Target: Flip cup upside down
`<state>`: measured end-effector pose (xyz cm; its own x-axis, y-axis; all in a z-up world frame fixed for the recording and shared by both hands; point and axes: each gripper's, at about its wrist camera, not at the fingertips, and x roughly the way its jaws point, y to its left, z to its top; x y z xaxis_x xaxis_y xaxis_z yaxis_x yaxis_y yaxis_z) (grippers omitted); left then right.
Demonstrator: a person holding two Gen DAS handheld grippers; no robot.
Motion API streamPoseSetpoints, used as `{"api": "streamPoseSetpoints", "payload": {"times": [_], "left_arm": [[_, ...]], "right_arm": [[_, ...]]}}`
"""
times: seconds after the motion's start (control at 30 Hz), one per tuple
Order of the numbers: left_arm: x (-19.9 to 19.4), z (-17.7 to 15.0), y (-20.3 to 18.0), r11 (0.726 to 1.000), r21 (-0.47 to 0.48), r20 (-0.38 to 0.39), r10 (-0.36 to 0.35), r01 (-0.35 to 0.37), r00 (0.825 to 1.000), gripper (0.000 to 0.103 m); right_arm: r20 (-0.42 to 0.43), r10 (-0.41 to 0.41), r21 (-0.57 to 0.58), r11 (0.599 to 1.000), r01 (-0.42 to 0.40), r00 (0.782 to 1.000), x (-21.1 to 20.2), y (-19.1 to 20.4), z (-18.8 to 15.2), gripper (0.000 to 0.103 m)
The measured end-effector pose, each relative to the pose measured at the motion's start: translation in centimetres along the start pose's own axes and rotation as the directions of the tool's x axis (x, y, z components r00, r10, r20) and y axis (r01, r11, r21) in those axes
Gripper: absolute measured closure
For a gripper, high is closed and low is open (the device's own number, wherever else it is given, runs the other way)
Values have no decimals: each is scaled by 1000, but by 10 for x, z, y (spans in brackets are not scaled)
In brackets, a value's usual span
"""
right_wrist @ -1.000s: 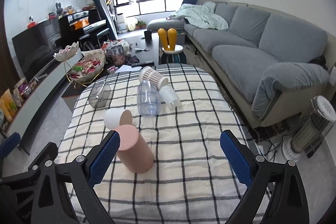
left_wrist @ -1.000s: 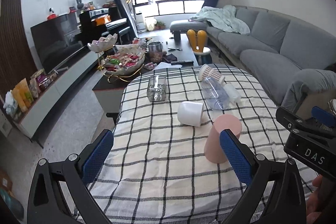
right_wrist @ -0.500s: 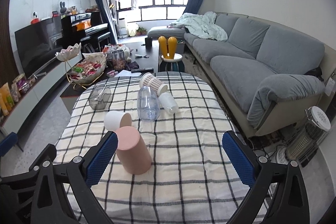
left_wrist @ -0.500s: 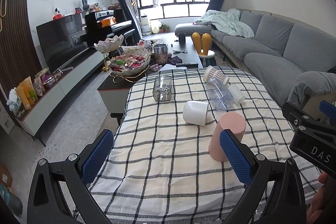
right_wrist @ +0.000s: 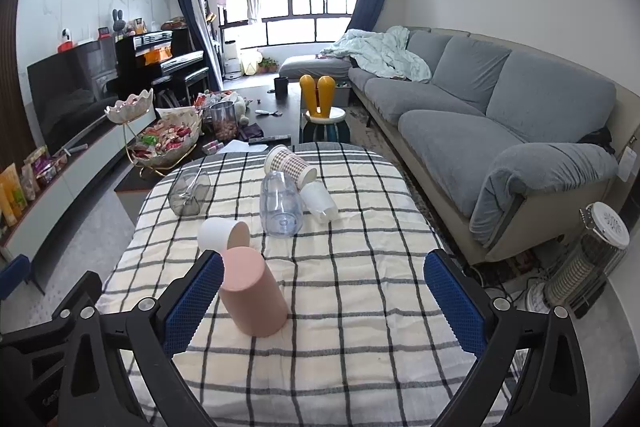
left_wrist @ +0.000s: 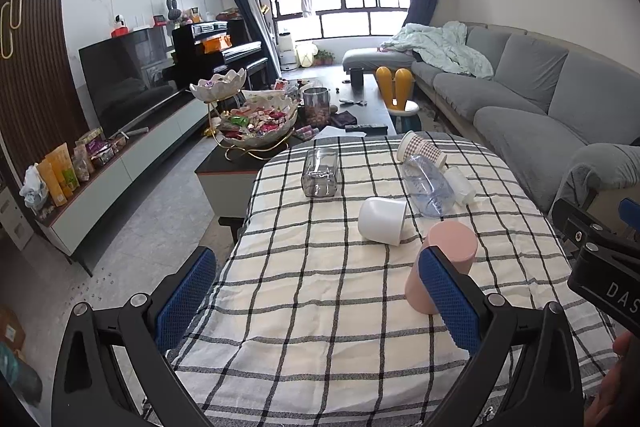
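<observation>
A pink cup (left_wrist: 444,263) (right_wrist: 252,293) stands upside down on the checked tablecloth, near the front. My left gripper (left_wrist: 316,295) is open and empty, above the table's front left, with its right pad in front of the pink cup. My right gripper (right_wrist: 318,301) is open and empty, with the pink cup just inside its left pad, not touching. A white cup (left_wrist: 382,221) (right_wrist: 222,235) lies on its side behind the pink one. The right gripper's body shows at the right edge of the left wrist view.
Farther back on the table (right_wrist: 360,307) lie a clear plastic cup (right_wrist: 280,203), a patterned paper cup (right_wrist: 290,163), a small white cup (right_wrist: 320,201) and a dark glass jar (right_wrist: 190,193). A grey sofa (right_wrist: 480,115) runs along the right; a coffee table with snack bowls stands behind.
Both grippers have pulled back and risen slightly; the table objects sit lower and a little farther in view. The cups have not moved.
</observation>
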<state>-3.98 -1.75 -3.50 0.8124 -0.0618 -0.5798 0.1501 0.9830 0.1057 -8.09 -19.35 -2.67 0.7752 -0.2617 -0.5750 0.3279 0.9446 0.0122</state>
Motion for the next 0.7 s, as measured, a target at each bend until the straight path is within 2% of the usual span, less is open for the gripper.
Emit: {"api": "streamPoseSetpoints", "payload": {"times": [0.7], "left_arm": [[-6,5,2,1000,-7,23,15,-15,1000,0]], "right_arm": [[5,1,-1,1000,-1,1000,-1,0,2,2]]}}
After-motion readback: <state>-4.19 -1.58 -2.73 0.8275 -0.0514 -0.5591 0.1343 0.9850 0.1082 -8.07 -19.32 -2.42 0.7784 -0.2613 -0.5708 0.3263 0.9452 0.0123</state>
